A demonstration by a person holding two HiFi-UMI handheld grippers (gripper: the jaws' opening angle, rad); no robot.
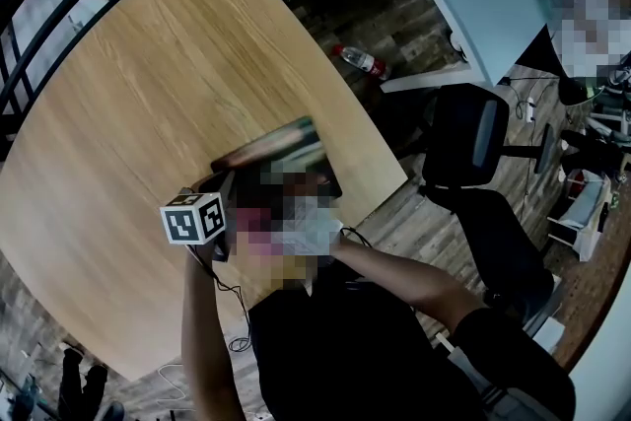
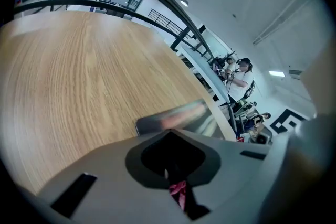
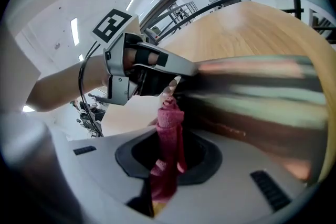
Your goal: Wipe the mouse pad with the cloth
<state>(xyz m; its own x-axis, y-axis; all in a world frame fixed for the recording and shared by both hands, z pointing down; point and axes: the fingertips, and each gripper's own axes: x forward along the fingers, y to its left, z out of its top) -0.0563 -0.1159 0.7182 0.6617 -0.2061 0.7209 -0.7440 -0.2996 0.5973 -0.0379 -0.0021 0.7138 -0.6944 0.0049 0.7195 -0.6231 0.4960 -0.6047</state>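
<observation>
Your right gripper [image 3: 160, 185] is pressed together on the pink cloth [image 3: 169, 131], which stands up out of its jaws in a rolled strip. Your left gripper [image 2: 175, 180] is closed too, with a sliver of the same pink caught in its slit, so both appear to pinch the cloth. The mouse pad [image 1: 279, 146] sits close to the near edge of the round wooden table [image 1: 138, 104], just ahead of both grippers, but it is too smeared to tell whether it lies flat or tipped up. Treat the cloth as light and limp: grip a bunched fold, not a single layer, and leave a wad free to rub with. The pad looks thin and bendy and may skate on the smooth wood, so pin one corner and wipe away from it.
</observation>
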